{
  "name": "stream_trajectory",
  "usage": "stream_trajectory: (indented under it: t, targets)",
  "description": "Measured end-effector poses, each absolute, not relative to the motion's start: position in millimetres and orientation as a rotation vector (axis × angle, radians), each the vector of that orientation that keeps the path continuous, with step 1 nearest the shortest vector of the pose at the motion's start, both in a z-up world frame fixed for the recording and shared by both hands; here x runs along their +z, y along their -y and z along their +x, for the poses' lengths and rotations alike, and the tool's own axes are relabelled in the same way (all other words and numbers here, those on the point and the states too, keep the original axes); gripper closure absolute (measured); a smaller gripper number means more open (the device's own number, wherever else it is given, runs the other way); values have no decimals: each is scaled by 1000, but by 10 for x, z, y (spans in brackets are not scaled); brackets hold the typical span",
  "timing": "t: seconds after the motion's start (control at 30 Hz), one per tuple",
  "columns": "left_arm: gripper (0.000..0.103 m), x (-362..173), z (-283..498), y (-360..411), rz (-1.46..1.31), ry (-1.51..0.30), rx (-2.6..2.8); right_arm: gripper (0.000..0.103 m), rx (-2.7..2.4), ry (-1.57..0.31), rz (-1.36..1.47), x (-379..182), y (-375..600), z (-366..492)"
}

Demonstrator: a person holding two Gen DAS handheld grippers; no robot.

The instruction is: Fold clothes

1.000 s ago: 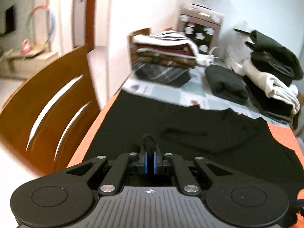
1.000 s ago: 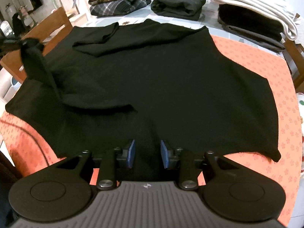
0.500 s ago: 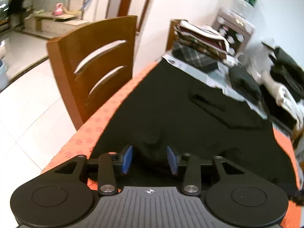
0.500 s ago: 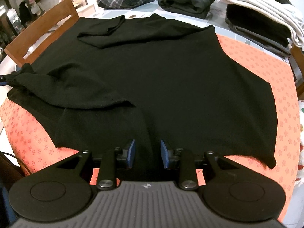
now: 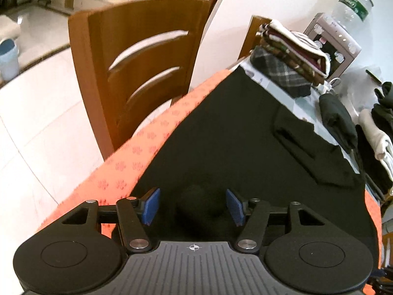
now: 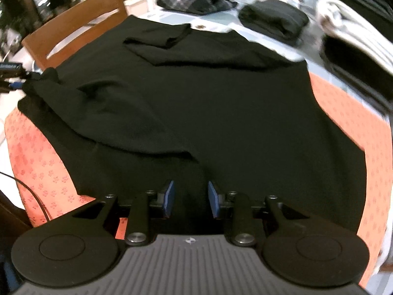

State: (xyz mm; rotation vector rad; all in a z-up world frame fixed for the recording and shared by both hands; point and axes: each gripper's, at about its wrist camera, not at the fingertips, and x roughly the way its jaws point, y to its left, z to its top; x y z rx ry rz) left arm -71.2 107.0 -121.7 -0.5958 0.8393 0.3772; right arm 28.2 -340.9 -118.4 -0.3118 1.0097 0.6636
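Where shirt (image 5: 233, 147) ends, chair (image 5: 137, 56).

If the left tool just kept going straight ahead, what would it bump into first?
Most likely the bunched hump of the black knit garment lying between the open left tool fingers, though depth is hard to judge.

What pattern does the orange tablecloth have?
Small darker flower prints on the tablecloth, clearest in the left wrist view.

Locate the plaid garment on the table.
The plaid garment sits at the table's far end, bottom of a folded stack, just beyond the black garment.
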Motion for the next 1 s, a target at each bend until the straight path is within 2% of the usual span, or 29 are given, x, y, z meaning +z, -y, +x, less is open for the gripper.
stream_trajectory:
  t: [0.07, 0.13, 0.17, 0.23, 0.53, 1.0]
  targets:
    - [46, -1242, -720, -1057, -606, -851, 370, 67, 675, -997, -351, -1203, 3333, 328]
    - [81, -1250, -723, -1034, -605, -863, 362, 67, 682, -991, -378, -1235, 3276, 384]
    - [87, -1235, -730, -1016, -593, -861, 364, 67, 682, -990, -387, -1254, 3251, 418]
    - [94, -1150, -774, -989, -577, -832, 374, 67, 692, -987, -397, -1279, 3213, 463]
    - [96, -579, -1300, -781, -551, -681, 530, 67, 832, -974, -442, -1331, 3139, 531]
    - [96, -323, -3179, 513, -576, -552, 958, 60, 1278, -1011, -432, -887, 3561, 346]
